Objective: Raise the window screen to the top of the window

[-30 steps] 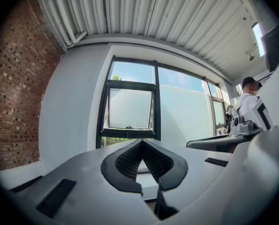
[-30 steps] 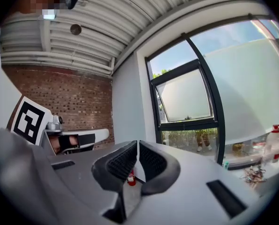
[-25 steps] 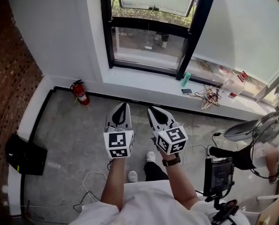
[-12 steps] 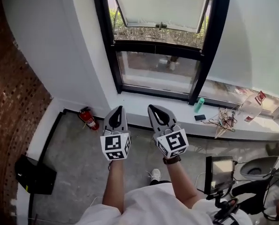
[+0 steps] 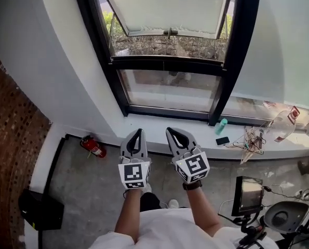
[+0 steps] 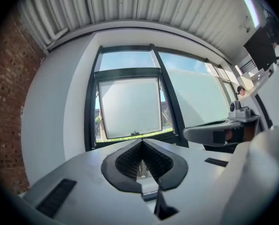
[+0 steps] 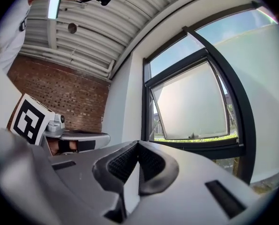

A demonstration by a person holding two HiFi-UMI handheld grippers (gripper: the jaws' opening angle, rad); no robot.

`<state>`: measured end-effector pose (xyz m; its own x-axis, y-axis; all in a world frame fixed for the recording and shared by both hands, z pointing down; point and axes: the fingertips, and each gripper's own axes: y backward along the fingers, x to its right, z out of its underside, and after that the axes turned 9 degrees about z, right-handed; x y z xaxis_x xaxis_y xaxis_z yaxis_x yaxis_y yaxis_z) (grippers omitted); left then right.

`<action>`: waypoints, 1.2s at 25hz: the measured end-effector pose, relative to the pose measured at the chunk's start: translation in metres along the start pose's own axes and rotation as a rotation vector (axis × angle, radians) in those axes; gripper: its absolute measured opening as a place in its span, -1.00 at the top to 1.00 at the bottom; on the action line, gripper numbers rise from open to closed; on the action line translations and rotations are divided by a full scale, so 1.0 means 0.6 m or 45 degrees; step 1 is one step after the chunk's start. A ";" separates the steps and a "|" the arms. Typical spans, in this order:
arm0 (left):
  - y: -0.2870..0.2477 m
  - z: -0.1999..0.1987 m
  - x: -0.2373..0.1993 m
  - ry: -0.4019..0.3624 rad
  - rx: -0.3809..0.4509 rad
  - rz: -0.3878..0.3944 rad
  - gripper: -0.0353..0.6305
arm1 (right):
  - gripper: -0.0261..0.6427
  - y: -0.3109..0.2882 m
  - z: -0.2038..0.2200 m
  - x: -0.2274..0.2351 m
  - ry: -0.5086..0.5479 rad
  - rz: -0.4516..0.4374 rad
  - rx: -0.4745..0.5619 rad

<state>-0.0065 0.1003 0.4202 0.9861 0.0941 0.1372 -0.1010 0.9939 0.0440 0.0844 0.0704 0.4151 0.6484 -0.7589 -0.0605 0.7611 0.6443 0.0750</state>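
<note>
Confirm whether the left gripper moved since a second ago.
Yes, toward the window. The left gripper is now level with the fire extinguisher, which earlier sat ahead of it.

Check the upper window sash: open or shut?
Open: the upper window sash swings outward at its bottom, and plants show in the gap beneath its lower edge.

Left gripper (image 5: pixel 137 131), right gripper (image 5: pixel 170 130): two. One fire extinguisher (image 5: pixel 93 147) at nine o'clock; one phone (image 5: pixel 223 140) at three.

Window (image 5: pixel 170 90) above sill (image 5: pixel 157 126); phone (image 5: pixel 223 140) on sill, right; fire extinguisher (image 5: pixel 93 147) on floor, left, below sill.
</note>
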 end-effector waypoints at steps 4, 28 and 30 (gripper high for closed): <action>-0.096 -0.003 -0.047 0.017 0.085 0.061 0.89 | 0.92 -0.093 0.022 0.034 0.025 0.036 -0.030; -0.682 0.095 -0.338 0.049 -0.028 0.639 0.89 | 0.92 -0.649 0.181 0.331 -0.007 0.478 -0.322; -0.707 0.107 -0.335 -0.030 -0.057 0.641 0.89 | 0.92 -0.656 0.187 0.348 -0.019 0.481 -0.321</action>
<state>-0.1706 -0.3437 0.4376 0.8134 0.5614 0.1525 -0.5568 0.8272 -0.0754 -0.0820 -0.3524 0.4846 0.8826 -0.4661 -0.0610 0.4528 0.8779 -0.1558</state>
